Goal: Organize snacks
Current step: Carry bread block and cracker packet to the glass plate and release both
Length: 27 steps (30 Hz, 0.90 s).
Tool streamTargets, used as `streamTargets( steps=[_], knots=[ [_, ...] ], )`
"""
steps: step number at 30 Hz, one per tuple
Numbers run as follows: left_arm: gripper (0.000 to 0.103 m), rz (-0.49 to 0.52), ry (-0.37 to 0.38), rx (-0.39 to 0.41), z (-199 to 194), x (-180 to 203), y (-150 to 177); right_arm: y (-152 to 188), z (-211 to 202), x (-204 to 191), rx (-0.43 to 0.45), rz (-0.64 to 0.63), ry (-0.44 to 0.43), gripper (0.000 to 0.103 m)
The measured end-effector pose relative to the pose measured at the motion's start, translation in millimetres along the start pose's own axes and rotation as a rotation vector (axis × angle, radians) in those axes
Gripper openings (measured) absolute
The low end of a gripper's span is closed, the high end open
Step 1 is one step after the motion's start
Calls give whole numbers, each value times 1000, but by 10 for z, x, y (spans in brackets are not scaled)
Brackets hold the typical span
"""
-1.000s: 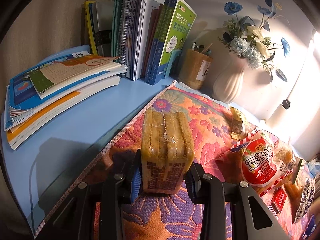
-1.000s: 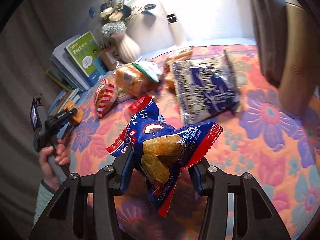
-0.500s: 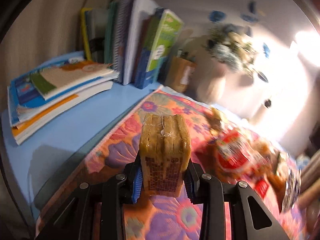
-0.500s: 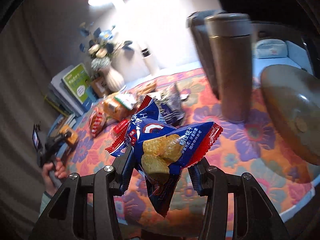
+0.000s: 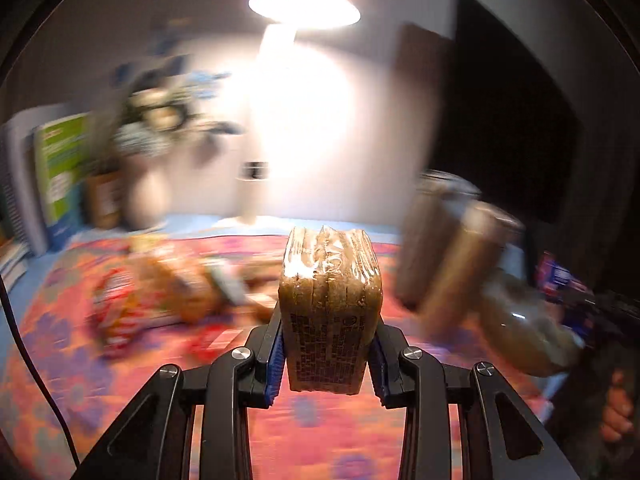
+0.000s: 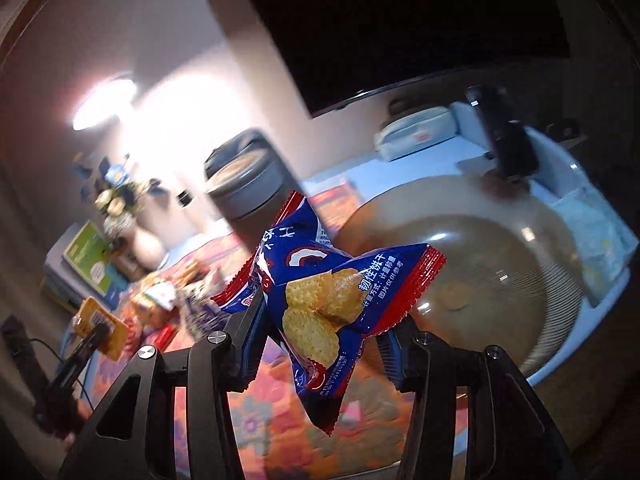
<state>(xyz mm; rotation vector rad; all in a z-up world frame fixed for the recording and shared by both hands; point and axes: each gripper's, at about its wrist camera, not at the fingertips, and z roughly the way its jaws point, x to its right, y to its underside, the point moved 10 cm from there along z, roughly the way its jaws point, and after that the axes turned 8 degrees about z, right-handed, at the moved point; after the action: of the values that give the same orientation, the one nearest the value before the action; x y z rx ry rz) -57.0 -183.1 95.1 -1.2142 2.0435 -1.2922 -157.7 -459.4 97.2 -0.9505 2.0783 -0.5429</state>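
A brown, clear-wrapped cake pack (image 5: 330, 316) stands upright between the blue pads of my left gripper (image 5: 328, 356), which is shut on it above the floral cloth (image 5: 340, 432). My right gripper (image 6: 320, 344) is shut on a blue and red biscuit packet (image 6: 328, 304), held in the air in front of a wide brown bowl (image 6: 500, 264). The same bowl (image 5: 524, 336) appears blurred at the right of the left wrist view. Several other snack packets (image 5: 160, 300) lie in a heap on the cloth at the left.
Two tall brown cups (image 5: 448, 256) stand beside the bowl. A lit lamp (image 5: 304, 12), a white vase of flowers (image 6: 120, 208) and books (image 6: 86, 258) line the back. A black device on a stand (image 6: 504, 136) rises behind the bowl. A hand (image 5: 616, 420) shows far right.
Both grippers have swung right and risen, keeping their packs. The left view went from the books to the lamp and cups. The right view now faces the brown bowl.
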Motion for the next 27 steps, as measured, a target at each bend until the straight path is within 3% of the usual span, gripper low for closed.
streamTargets(
  steps=[2,6,11,15,17,18,19,21,27],
  knots=[
    [34,52,123,-22,134,573,-112,-113,-20,215,20,31,40,48],
    [34,117,295,-68,399,1531,-258,-264,7,612,40,81,131,48],
    [34,160,376,-133,720,2207,-315,-345,96,957,17,143,173,48],
    [34,202,393,-195,1024,2606,-247,-379,185,1127,-8,174,184,50],
    [34,217,395,-217,1149,2718,-217,-379,228,1189,-31,197,152,60],
    [41,225,390,-220,1218,2754,-211,-389,229,1225,-33,213,141,69],
    [61,237,386,-227,1272,2792,-203,-403,201,1281,-23,226,145,70],
    [75,227,379,-213,1305,2733,-212,-422,159,1328,-12,221,169,70],
    [75,177,360,-143,1006,2295,-323,-418,9,1067,2,180,92,70]
  ],
)
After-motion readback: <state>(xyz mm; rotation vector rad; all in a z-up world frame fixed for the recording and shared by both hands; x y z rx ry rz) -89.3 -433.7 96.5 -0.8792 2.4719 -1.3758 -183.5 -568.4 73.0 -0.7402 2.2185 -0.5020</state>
